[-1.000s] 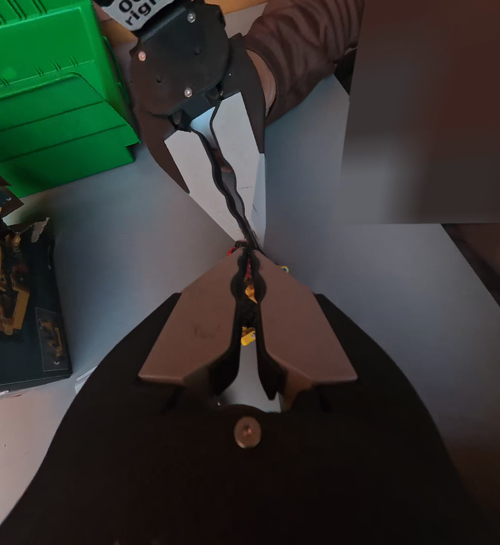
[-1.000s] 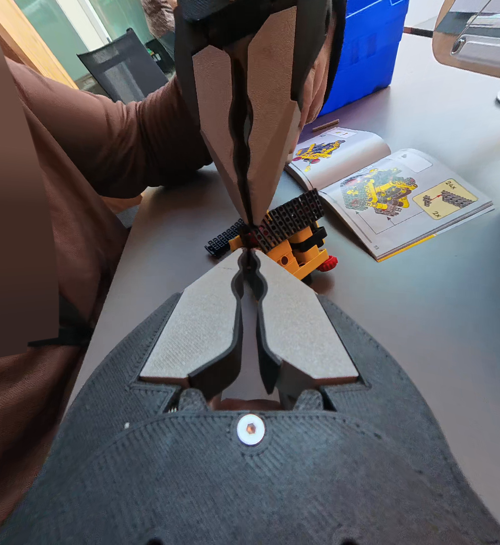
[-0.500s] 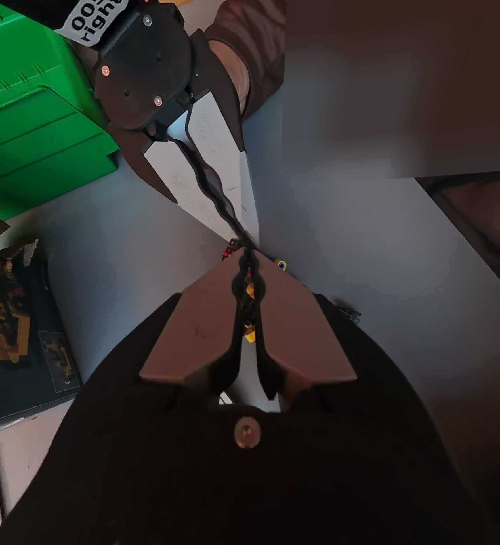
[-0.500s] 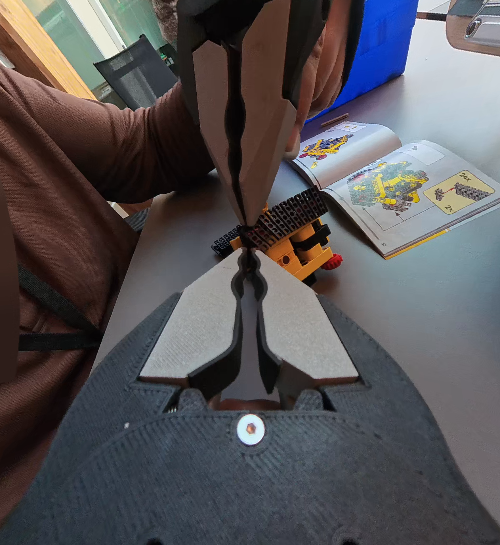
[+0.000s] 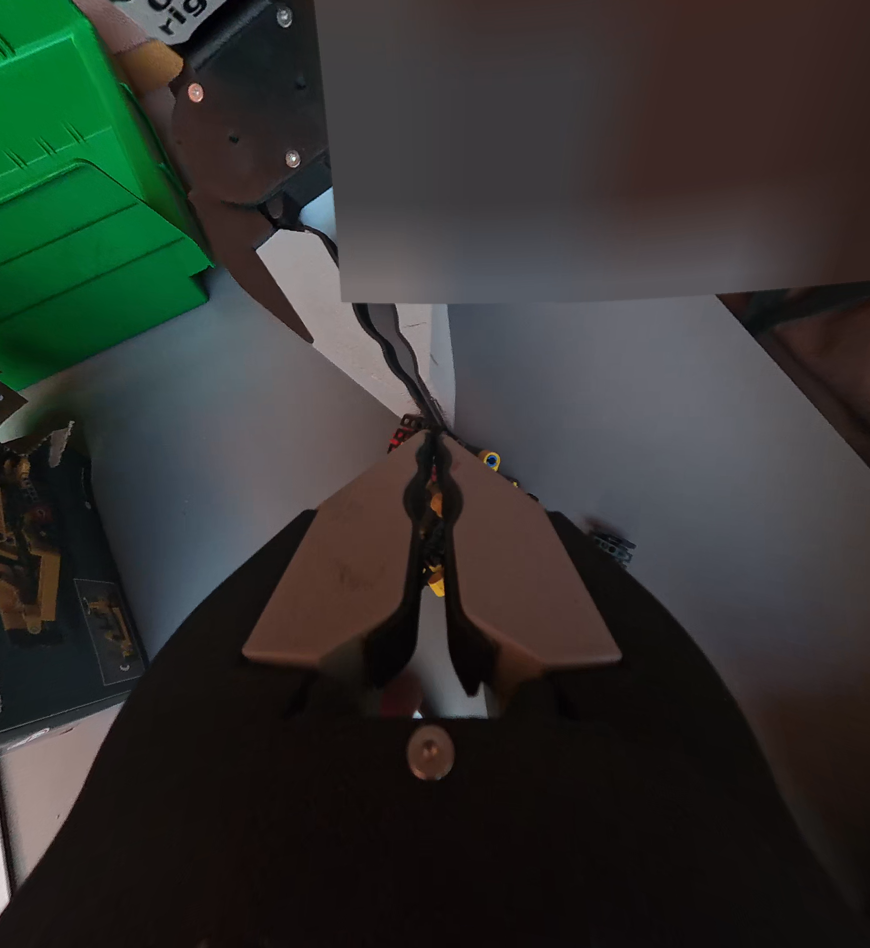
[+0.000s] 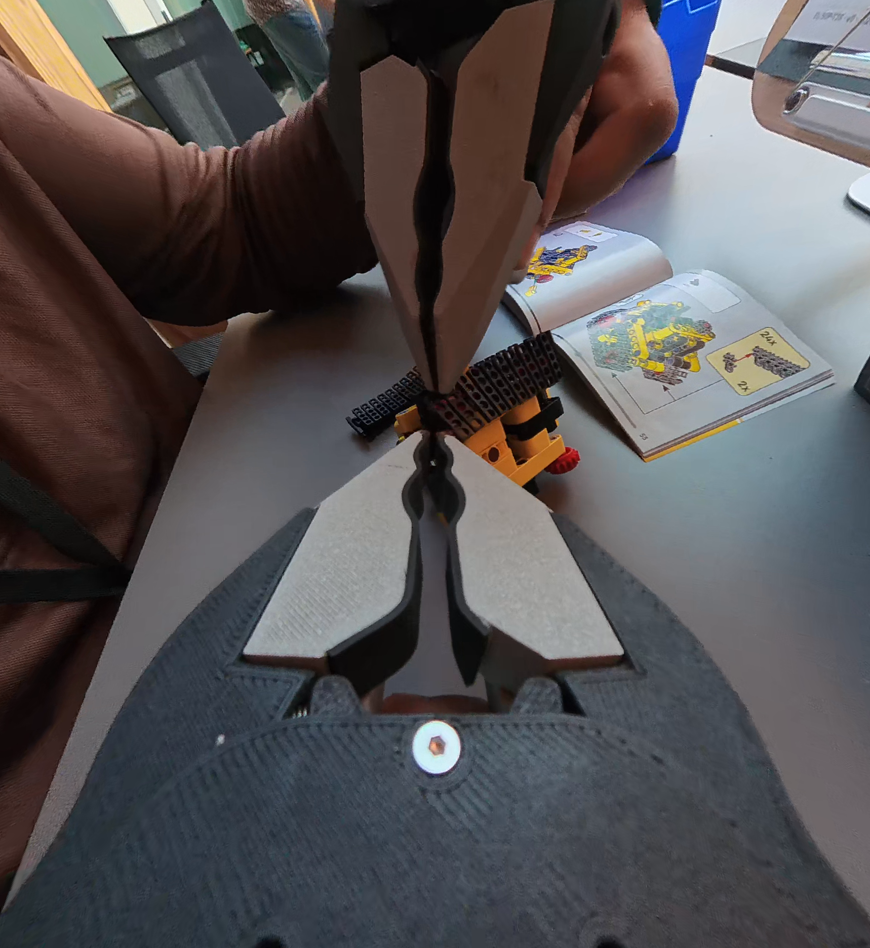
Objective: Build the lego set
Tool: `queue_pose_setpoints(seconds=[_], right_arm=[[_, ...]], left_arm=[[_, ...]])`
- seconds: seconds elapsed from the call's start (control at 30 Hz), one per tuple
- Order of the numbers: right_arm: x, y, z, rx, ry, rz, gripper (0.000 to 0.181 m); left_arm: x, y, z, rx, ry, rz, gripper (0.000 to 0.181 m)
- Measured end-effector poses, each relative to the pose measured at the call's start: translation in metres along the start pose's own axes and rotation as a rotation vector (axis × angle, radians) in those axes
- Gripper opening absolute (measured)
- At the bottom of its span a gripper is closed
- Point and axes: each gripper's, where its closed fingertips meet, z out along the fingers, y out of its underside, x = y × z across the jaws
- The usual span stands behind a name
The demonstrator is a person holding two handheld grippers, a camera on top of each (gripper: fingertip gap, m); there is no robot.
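My right gripper (image 6: pixel 432 451) fingers pinch the black track (image 6: pixel 505 379); my left gripper (image 6: pixel 435 379) fingers meet them tip to tip on the same links, above the yellow model (image 6: pixel 517 436). Best align links squarely, press gently. Beyond: open manual (image 6: pixel 679 354), grey surface (image 6: pixel 730 564), blue bin (image 6: pixel 684 61), chair (image 6: pixel 192 87).

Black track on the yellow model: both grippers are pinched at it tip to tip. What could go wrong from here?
1. The left gripper and right gripper meet on one spot of the black track; a sideways pull may unclip links.
2. One track end hangs loose on the table and could snag.
3. The yellow model is pinned by nothing else, so it might tip or slide toward the open instruction booklet.
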Motion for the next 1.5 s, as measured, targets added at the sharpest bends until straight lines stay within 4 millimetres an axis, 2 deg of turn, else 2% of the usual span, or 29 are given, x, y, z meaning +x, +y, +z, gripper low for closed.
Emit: queue_pose_setpoints(seconds=[0.57,1.07,1.3,1.5], right_arm=[[-0.0088,0.0031,0.0028,-0.013,0.043,-0.158,0.000],[-0.0074,0.0088,0.0053,-0.040,0.085,-0.197,0.000],[-0.0040,0.0089,0.0049,-0.051,0.205,-0.237,0.000],[-0.0048,0.0070,0.0042,-0.074,0.336,-0.380,0.000]], left_arm=[[0.0038,-0.0039,0.0035,0.021,0.018,0.016,0.000],[0.0082,-0.0052,0.0048,0.023,0.040,0.018,0.000],[0.0089,-0.0052,0.0048,0.032,0.048,0.015,0.000],[0.0096,-0.0052,0.0045,0.054,0.070,0.000,0.000]])
